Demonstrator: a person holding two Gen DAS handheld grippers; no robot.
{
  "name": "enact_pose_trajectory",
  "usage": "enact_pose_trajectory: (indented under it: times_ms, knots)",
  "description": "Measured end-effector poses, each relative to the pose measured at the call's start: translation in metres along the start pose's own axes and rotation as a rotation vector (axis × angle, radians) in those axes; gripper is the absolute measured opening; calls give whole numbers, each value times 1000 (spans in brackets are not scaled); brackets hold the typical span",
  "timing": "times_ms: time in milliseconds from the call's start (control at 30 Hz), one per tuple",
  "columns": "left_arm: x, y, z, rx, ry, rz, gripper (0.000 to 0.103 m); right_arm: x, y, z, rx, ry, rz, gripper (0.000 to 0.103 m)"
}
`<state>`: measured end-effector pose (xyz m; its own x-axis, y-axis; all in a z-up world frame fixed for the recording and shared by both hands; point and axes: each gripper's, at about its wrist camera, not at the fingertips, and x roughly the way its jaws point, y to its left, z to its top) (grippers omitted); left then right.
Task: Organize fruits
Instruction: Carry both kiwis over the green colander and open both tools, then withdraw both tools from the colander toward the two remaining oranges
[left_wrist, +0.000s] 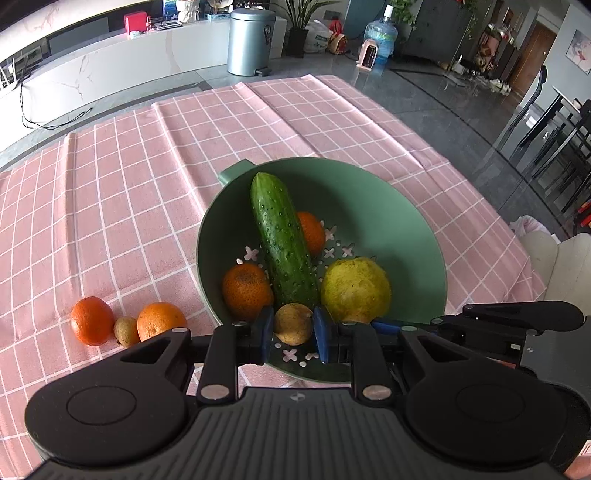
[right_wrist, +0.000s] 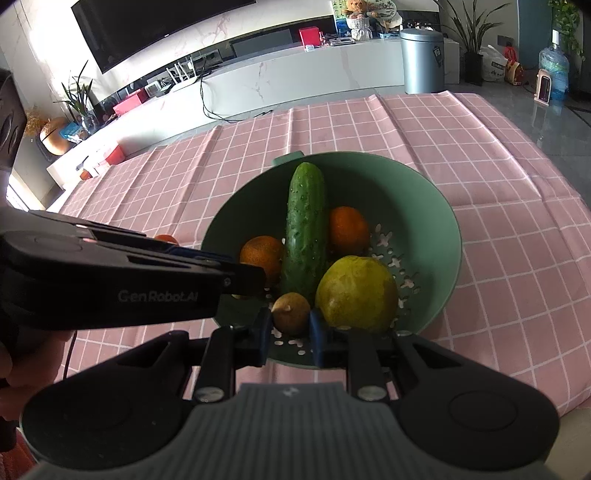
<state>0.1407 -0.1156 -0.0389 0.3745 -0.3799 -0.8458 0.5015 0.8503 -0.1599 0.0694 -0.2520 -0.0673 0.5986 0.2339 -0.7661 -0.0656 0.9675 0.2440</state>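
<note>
- Left gripper (left_wrist: 293, 332) — fingers narrowed, blue pads pressed against both sides of a small tan fruit (left_wrist: 293, 324), held over the near rim of the bowl.
- Right gripper (right_wrist: 290, 330) — fingers likewise narrow, gripping a small brown fruit (right_wrist: 291, 312) at the same near edge, just beside the left gripper.
- Green strainer bowl (left_wrist: 369, 166) — stands on the table, handle tab on the far side, flower-shaped holes in the bottom.
- Cucumber (left_wrist: 282, 240) — lies lengthwise in the bowl, far end resting against the wall.
- Large yellow citrus (left_wrist: 354, 290) — in the bowl, right of the cucumber.
- Two oranges in the bowl: one left of the cucumber (left_wrist: 246, 290), one behind it on the right (left_wrist: 312, 232).
- Loose fruit left of the bowl, in a row: mandarin (left_wrist: 92, 320), little brown fruit (left_wrist: 125, 331), orange (left_wrist: 160, 319).
- Pink checked cloth (left_wrist: 147, 184) — covers the table.
</note>
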Motion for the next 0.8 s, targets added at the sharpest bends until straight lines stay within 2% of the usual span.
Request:
enact_pose_trajectory:
  times_ms: [200, 467, 567, 600, 700, 800]
  knots:
    - [6, -3, -2, 24, 23, 22, 26, 5, -4, -3, 18, 18, 2, 18]
    - [8, 2, -3, -6, 23, 4, 27, 2, -3, -3, 15, 12, -1, 21]
    - [3, 2, -3, -13, 3, -5, 34, 0, -2, -3, 12, 3, -7, 24]
    - [0, 2, -3, -16, -10, -8, 36, -1, -2, -3, 12, 0, -10, 30]
    - [-10, 1, -4, -30, -53, -13, 36, -6, 1, -3, 10, -17, -16, 39]
    - [-21, 1, -6, -44, -94, -5, 36, -12, 4, -2, 6, -35, -15, 39]
